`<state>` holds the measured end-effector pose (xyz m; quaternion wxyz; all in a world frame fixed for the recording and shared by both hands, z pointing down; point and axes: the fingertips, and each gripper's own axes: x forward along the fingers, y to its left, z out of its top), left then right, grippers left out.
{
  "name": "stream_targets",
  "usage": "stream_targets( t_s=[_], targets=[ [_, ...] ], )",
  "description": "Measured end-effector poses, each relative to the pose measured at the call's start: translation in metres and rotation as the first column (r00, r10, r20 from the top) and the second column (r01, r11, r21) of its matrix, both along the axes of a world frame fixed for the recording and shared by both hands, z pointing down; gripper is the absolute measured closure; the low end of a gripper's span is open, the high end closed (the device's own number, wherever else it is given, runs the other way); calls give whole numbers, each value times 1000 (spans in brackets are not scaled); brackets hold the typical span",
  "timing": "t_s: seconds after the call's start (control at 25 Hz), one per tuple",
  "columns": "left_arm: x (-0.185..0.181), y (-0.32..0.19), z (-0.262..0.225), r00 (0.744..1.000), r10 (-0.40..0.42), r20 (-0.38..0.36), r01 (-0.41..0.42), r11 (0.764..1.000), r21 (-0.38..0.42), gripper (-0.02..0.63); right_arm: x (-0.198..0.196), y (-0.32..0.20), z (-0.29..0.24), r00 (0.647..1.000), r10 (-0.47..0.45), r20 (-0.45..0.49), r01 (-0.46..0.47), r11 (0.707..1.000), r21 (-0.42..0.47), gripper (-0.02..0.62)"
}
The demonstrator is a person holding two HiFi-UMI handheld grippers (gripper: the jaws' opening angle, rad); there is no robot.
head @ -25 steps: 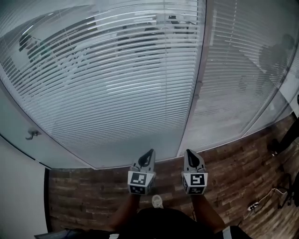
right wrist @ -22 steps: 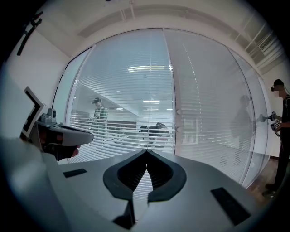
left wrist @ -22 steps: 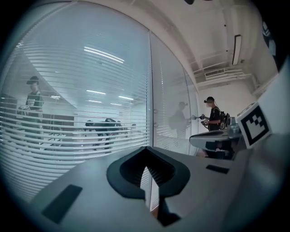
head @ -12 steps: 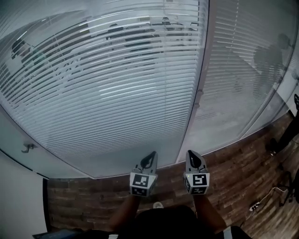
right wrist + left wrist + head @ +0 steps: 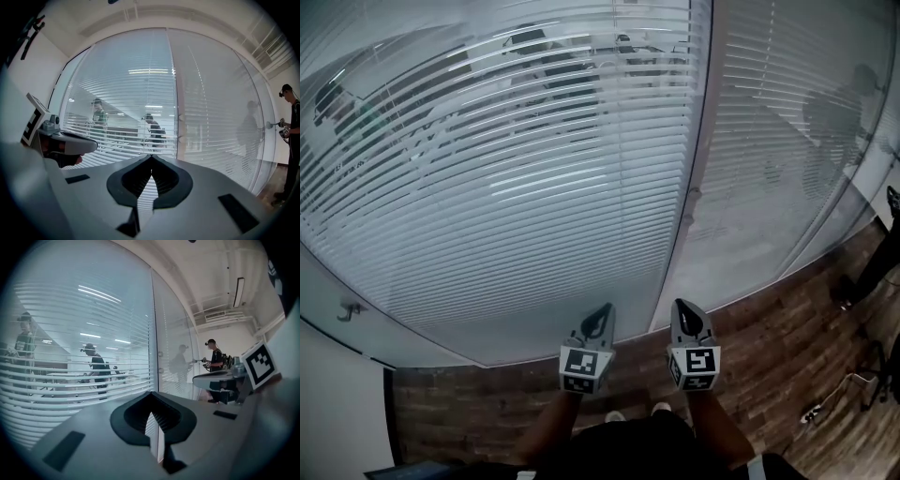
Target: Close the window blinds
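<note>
White horizontal blinds hang behind a curved glass wall. The left panel's slats (image 5: 506, 178) stand open, and people and desks show through them. The right panel's slats (image 5: 759, 150) look more tilted and paler. A thin post (image 5: 698, 141) with a small knob (image 5: 693, 194) divides the two panels. My left gripper (image 5: 599, 312) and right gripper (image 5: 686, 309) are held side by side low in the head view, a short way from the glass, both shut and empty. The left gripper's tips (image 5: 151, 412) and the right gripper's tips (image 5: 151, 173) point at the blinds near the post.
Brown wood-pattern floor (image 5: 478, 403) runs along the foot of the glass. A white wall (image 5: 333, 412) with a hook (image 5: 345, 309) is at the left. Cables (image 5: 844, 394) lie on the floor at the right. A person (image 5: 291, 140) stands far right.
The view has shifted slightly toward the glass and the feet below have moved. Both grippers keep the same pose, shut. The slats look unchanged.
</note>
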<state>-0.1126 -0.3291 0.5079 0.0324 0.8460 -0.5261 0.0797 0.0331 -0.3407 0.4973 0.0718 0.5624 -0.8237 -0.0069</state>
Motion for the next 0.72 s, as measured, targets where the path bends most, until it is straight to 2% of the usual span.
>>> stream_targets(
  t_s=[0.16, 0.36, 0.48, 0.72],
  targets=[
    [8, -11, 15, 999, -14, 46, 13, 1000, 6, 606, -5, -7, 1, 996, -26, -81, 27, 1000, 12, 592],
    [15, -28, 12, 999, -44, -8, 44, 999, 22, 606, 2, -30, 14, 995, -58, -77, 60, 998, 21, 592],
    [16, -39, 4, 998, -65, -12, 65, 997, 41, 606, 9, -45, 6, 996, -63, -59, 65, 997, 31, 592],
    [26, -53, 0, 996, -85, -28, 86, 996, 26, 606, 11, -67, 0, 992, -120, -25, 121, 992, 39, 592]
  ],
)
